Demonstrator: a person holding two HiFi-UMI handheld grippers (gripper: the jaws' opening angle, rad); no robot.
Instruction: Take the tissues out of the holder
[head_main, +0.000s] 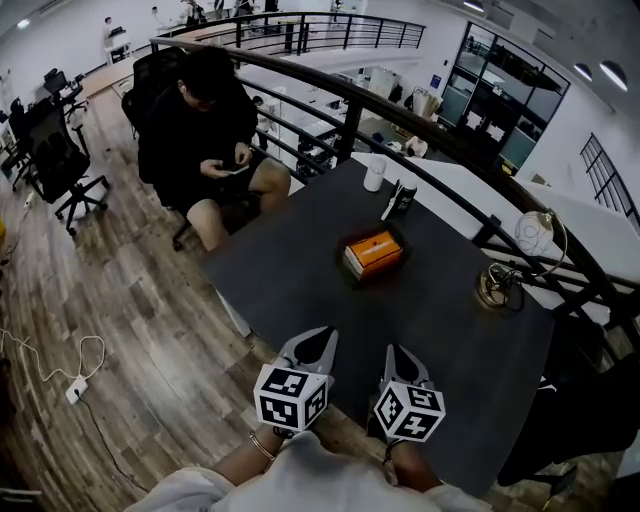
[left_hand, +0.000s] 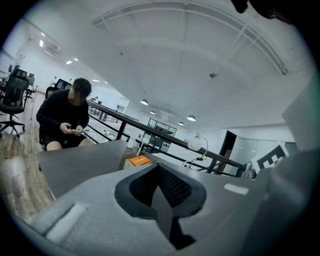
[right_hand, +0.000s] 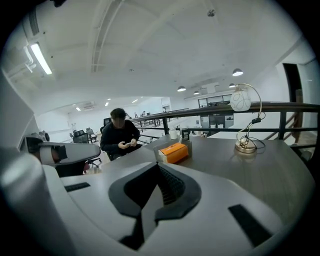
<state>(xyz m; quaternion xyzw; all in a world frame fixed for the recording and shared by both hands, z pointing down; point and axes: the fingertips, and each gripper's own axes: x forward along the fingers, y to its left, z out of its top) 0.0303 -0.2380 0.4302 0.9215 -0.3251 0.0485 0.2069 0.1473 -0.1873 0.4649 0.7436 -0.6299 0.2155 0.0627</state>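
An orange tissue pack (head_main: 374, 250) sits in a dark holder (head_main: 352, 272) near the middle of the dark table (head_main: 330, 300). The pack also shows far ahead as an orange tissue pack (left_hand: 139, 160) in the left gripper view and as an orange tissue pack (right_hand: 174, 152) in the right gripper view. Both grippers hover side by side over the table's near edge, well short of the holder. My left gripper (head_main: 322, 340) has its jaws together with nothing between them. My right gripper (head_main: 399, 354) is shut and empty too.
A white cup (head_main: 375, 175) and a dark can (head_main: 404, 197) stand at the table's far edge by the black railing (head_main: 440, 150). A desk lamp (head_main: 500, 280) stands at the right. A person in black (head_main: 205, 130) sits on a chair beyond the left corner.
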